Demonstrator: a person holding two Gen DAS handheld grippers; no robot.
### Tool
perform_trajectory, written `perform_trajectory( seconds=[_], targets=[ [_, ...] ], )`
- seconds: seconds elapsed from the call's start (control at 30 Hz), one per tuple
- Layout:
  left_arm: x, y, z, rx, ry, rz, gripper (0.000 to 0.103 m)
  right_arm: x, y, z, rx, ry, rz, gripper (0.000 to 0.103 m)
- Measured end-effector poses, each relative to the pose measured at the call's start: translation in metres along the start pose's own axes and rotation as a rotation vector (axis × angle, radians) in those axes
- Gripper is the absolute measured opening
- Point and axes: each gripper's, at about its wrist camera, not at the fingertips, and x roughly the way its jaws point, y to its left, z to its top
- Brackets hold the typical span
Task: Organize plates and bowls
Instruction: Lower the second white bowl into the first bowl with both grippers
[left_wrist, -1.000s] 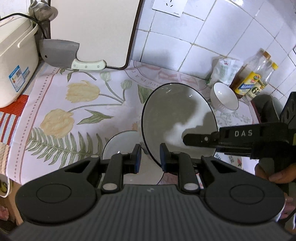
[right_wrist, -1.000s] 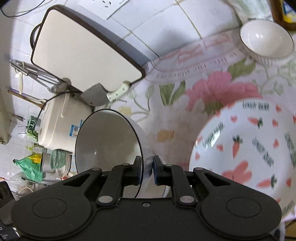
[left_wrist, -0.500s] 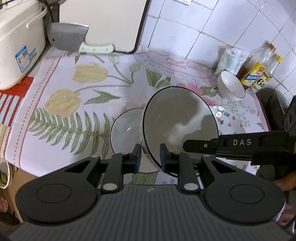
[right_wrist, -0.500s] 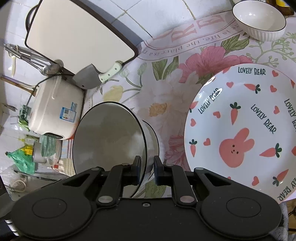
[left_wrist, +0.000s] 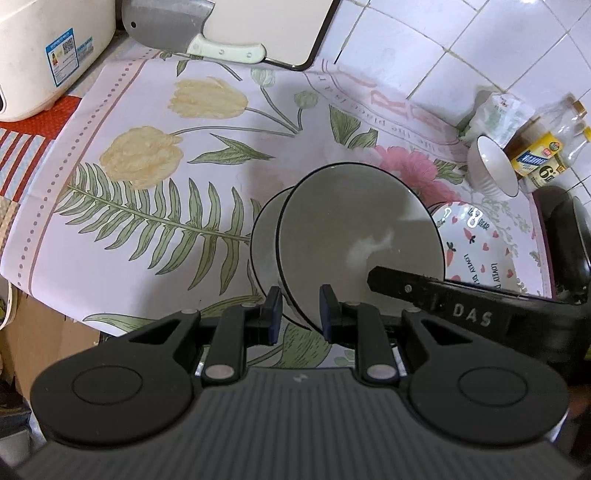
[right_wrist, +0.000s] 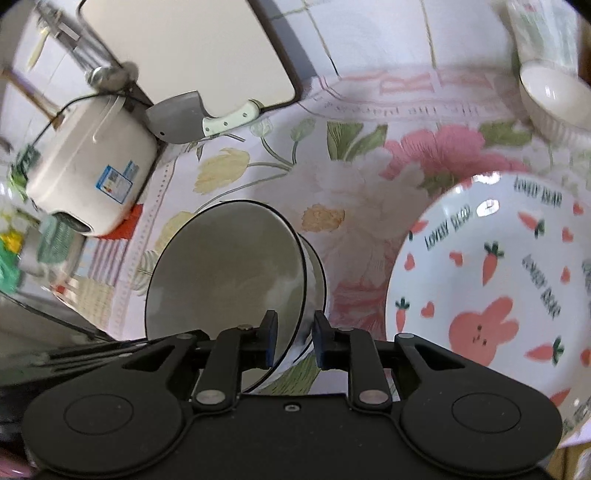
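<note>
A white bowl with a black rim (left_wrist: 354, 240) is tilted steeply over a second matching bowl (left_wrist: 264, 243) that stands on the flowered cloth. My left gripper (left_wrist: 301, 314) has its fingers on either side of the tilted bowl's near rim, with a gap showing. My right gripper (right_wrist: 291, 338) likewise straddles that bowl's rim (right_wrist: 229, 269) from the other side, fingers a little apart. A rabbit-and-carrot plate (right_wrist: 491, 284) lies flat to the right. A small white bowl (left_wrist: 493, 171) stands at the back right.
A cutting board (left_wrist: 266, 26) and cleaver (left_wrist: 173, 26) lean on the tiled wall at the back. A white rice cooker (left_wrist: 40, 55) stands back left. Bottles (left_wrist: 543, 155) and a bag sit back right. The counter edge runs along the left.
Both grippers and the tilted bowl have come down and toward the second bowl, so the tilted bowl now overlaps it. Both grippers' fingers have spread wider.
</note>
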Motion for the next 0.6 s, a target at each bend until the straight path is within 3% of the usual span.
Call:
perform_trajectory(
  seconds=[0.6],
  targets=[
    [0.01, -0.003, 0.002, 0.007, 0.035, 0.072, 0.018, 0.01, 0.042, -0.013, -0.398, -0.089, -0.18, 0.034]
  ],
)
